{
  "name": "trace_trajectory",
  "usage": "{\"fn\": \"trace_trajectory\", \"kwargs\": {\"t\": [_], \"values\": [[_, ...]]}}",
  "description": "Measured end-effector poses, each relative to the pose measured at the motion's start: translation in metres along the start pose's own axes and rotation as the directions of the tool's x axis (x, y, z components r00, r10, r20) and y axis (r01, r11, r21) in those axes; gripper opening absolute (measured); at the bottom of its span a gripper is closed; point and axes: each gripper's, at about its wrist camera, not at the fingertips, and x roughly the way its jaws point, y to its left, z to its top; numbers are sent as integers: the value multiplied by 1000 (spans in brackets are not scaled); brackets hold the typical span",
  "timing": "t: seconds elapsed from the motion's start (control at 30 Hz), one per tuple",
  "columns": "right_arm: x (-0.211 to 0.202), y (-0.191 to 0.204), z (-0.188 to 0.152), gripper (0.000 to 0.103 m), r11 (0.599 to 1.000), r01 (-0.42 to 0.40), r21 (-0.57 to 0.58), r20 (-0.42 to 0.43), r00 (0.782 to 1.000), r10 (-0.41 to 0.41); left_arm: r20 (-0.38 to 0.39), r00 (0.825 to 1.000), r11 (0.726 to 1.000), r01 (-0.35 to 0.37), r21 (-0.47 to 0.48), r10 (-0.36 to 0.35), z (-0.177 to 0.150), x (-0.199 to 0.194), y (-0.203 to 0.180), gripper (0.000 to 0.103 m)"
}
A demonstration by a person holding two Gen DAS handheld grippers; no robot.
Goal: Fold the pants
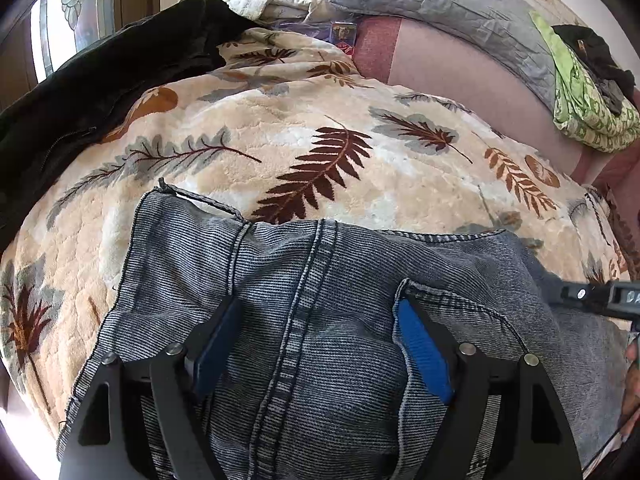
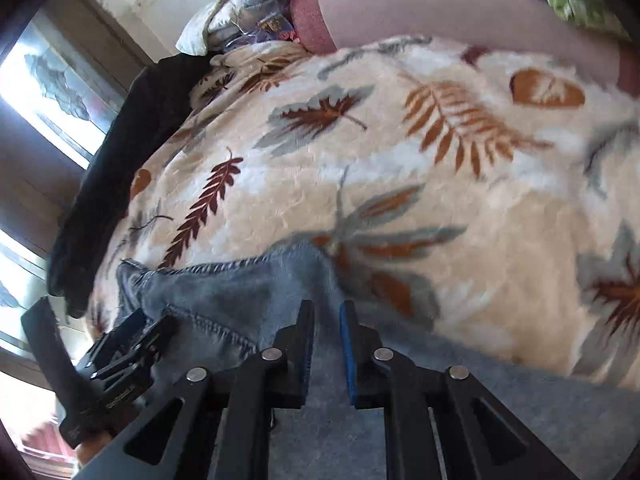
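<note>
- Left gripper (image 1: 320, 344): jaws spread wide, gripping nothing, pressed low over the jeans (image 1: 304, 288), whose seam runs straight ahead between its fingers.
- Right gripper (image 2: 325, 354): jaws nearly closed, apparently pinching a jeans edge; the bulk lies to its left.
- Beyond both: the blanket (image 1: 304, 128).

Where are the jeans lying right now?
In the left wrist view the jeans lie on the leaf-print blanket, at its near edge, under the open left tool.
</note>
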Motion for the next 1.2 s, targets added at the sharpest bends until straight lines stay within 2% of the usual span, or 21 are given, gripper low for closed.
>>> {"fn": "trace_trajectory", "kwargs": {"t": [0.03,0.1,0.17,0.23,0.3,0.37,0.43,0.5,0.53,0.57,0.63,0.7,0.73,0.77,0.8,0.87,0.9,0.97,1.03,1.07,1.2], "values": [[10,-13,-4,38,999,-12,43,-23,1000,13,0,1000,1000,-2,4,2,0,0,0,81],[-3,-25,-11,35,990,-81,119,44,996,76,6,1000,1000,-6,11,6,-1,0,-2,81],[-26,-16,-19,43,998,-16,69,115,993,8,8,1000,1000,-8,14,8,-1,0,-2,81],[-46,-20,-33,61,997,-36,73,172,985,23,7,1000,1000,-13,13,13,-1,1,-2,81],[-61,-40,-51,65,990,-64,129,188,981,39,8,1000,1000,-14,14,14,-1,0,-3,81],[-74,-73,-66,65,978,-38,203,199,980,-3,8,1000,1000,-13,12,13,-1,0,-3,81],[-78,-120,-79,65,940,-8,341,180,982,-57,10,1000,1000,-16,15,16,-1,0,-4,81],[-91,-162,-92,61,870,-190,455,267,961,70,13,1000,999,-26,19,25,-2,0,-6,81],[-100,-173,-98,61,842,-217,494,293,953,74,16,999,999,-28,19,28,-2,0,-6,81],[-111,-179,-102,62,833,-236,500,322,944,74,18,999,999,-30,19,29,-3,0,-5,81],[-127,-189,-106,73,834,-286,471,373,922,105,21,999,999,-36,19,36,-3,-1,-6,81],[-133,-212,-106,75,845,-206,494,355,935,20,28,998,998,-50,26,49,-5,-1,-8,81],[-133,-231,-109,74,810,-215,545,358,934,7,33,998,997,-61,36,60,-6,-1,-9,81],[-133,-247,-114,74,755,-317,574,408,910,72,41,996,996,-76,50,74,-8,0,-12,81],[-140,-254,-117,74,721,-367,587,442,892,94,50,995,993,-94,66,91,-9,0,-14,81],[-156,-249,-118,74,756,-377,535,477,873,99,71,989,986,-134,101,127,-13,1,-21,82],[-160,-248,-118,75,785,-341,517,466,882,76,80,987,983,-147,111,139,-14,1,-22,82],[-152,-256,-122,77,801,-228,554,360,933,16,85,986,983,-151,108,143,-14,1,-22,83],[-158,-247,-126,74,813,-235,533,355,934,37,79,987,983,-151,106,143,-13,1,-22,83],[-165,-240,-129,74,825,-230,517,362,932,34,73,987,983,-151,107,144,-13,1,-22,83],[-197,-204,-158,78,883,-291,369,448,888,106,52,985,978,-171,116,166,-13,-5,-26,83]]}}
